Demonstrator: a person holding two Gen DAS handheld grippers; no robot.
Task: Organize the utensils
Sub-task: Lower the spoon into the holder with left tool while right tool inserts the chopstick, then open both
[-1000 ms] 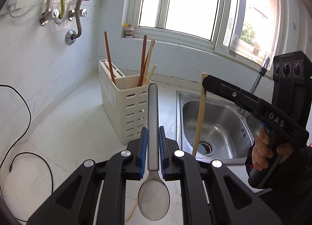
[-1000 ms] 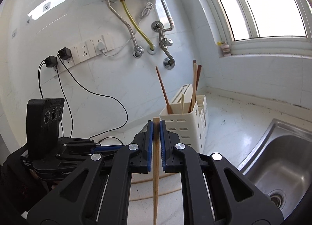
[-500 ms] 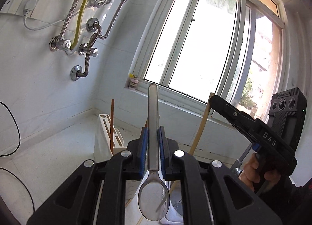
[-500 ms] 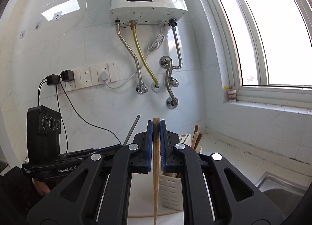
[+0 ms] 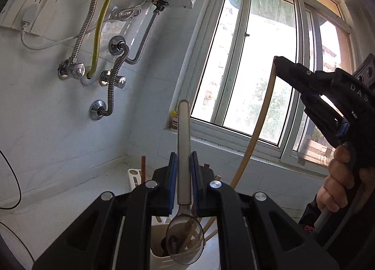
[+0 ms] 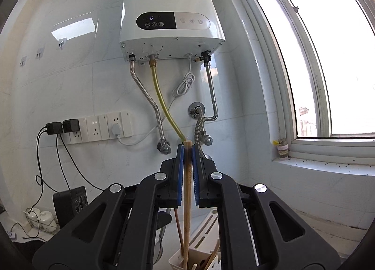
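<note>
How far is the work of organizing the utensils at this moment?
Done: several chopsticks already stand in the white holder. In hand: the left gripper clamps a metal spoon, bowl down over the holder; the right gripper clamps a wooden chopstick whose lower end reaches the holder's opening. Left: release both inside.

Glossy metal spoon, pale matt wooden chopstick, white plastic holder
</note>
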